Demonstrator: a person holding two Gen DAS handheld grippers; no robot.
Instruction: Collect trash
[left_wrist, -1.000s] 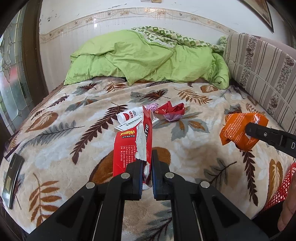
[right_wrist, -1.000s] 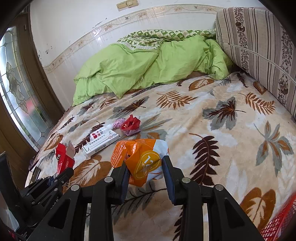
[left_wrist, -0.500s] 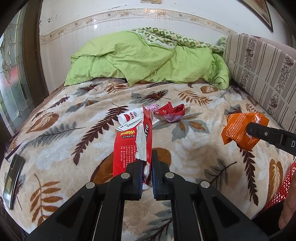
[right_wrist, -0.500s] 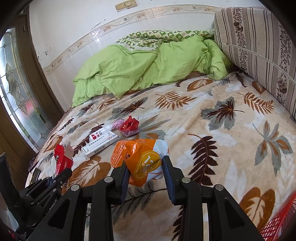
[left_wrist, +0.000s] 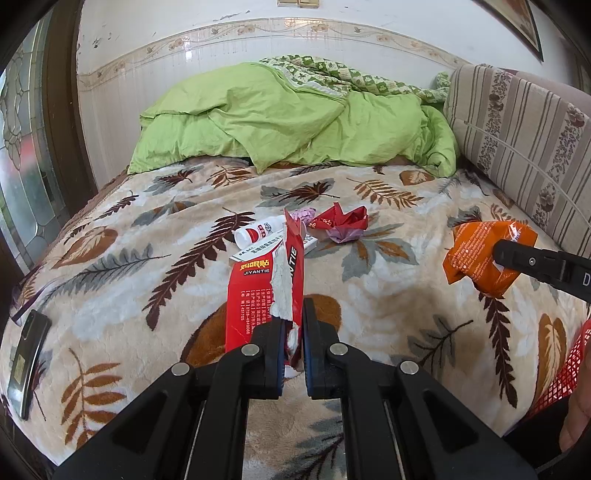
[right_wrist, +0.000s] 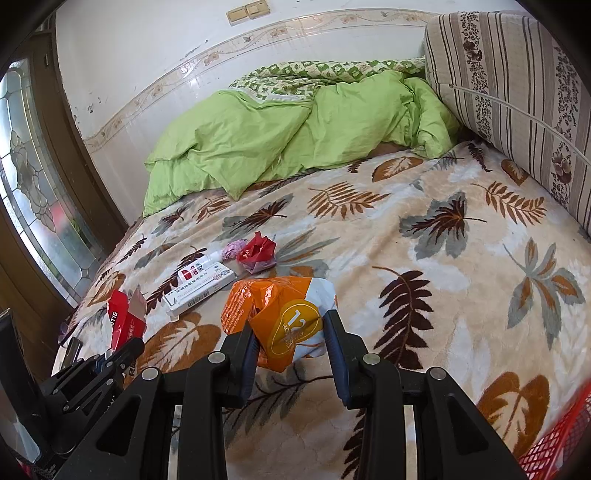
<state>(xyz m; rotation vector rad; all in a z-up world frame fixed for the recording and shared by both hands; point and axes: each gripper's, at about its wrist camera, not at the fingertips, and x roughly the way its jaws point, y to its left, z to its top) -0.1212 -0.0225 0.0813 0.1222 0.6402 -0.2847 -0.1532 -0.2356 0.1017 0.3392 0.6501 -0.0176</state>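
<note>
My left gripper (left_wrist: 293, 328) is shut on a torn red carton (left_wrist: 258, 291) and holds it upright above the bed; both show in the right wrist view (right_wrist: 123, 321). My right gripper (right_wrist: 290, 339) is shut on a crumpled orange and white wrapper (right_wrist: 280, 317), also seen in the left wrist view (left_wrist: 480, 254). On the leaf-pattern blanket (left_wrist: 388, 295) lie a white bottle (left_wrist: 258, 232), a white box (right_wrist: 201, 290), a pink scrap (right_wrist: 234, 249) and a crumpled red paper (left_wrist: 341, 221).
A red mesh basket (right_wrist: 557, 446) sits at the lower right edge of the bed. A dark phone (left_wrist: 27, 362) lies at the bed's left edge. A green duvet (left_wrist: 295, 118) is piled at the far end. A striped cushion (left_wrist: 517, 129) lines the right side.
Both grippers have lifted and pulled back slightly with their items still held. The trash on the blanket has not moved.
</note>
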